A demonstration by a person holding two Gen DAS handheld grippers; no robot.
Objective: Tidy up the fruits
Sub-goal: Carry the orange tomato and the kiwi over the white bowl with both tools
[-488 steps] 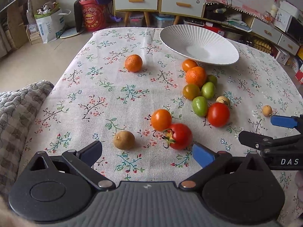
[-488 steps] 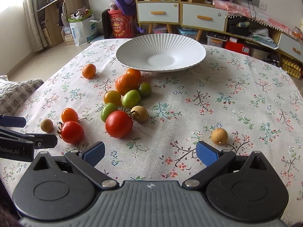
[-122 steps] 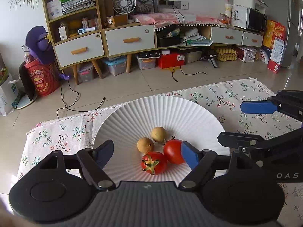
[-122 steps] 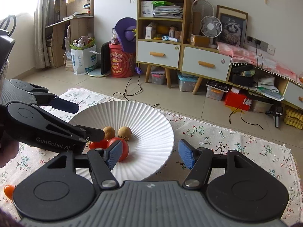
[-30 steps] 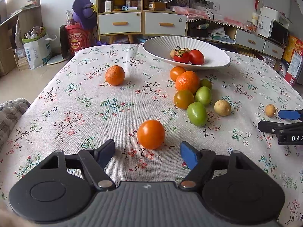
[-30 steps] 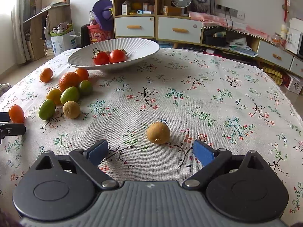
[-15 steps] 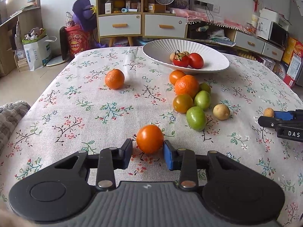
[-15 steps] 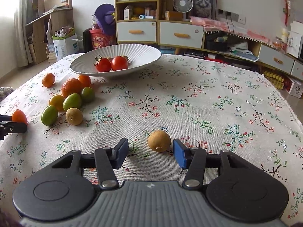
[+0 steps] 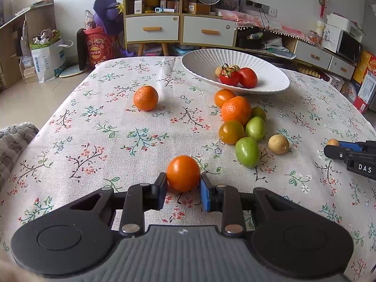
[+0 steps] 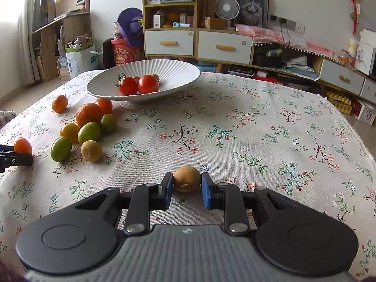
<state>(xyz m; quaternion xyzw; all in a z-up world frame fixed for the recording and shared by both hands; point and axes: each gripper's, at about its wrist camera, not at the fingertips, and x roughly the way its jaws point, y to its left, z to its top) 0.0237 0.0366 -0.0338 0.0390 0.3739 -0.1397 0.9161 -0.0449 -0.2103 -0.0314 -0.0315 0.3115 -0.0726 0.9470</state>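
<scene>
Orange tomato (image 9: pixel 183 173) pinched in our left claw (image 9: pixel 183 189); our right claw (image 10: pixel 187 188) pinches brown fruit (image 10: pixel 187 179), both on tabletop (image 10: pixel 246 129).

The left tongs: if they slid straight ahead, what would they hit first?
Already shut on the orange tomato, the left tongs would mostly meet bare tablecloth; depth is unclear.

A: What does the left hand-held gripper (image 9: pixel 183 191) look like?
B: Black linkage arms, silver pivot screws, blue pads, a ribbed grey body at the frame's bottom.
A: And the right hand-held gripper (image 10: pixel 187 189)?
B: Identical; white "DAS" lettering on its side.
</scene>
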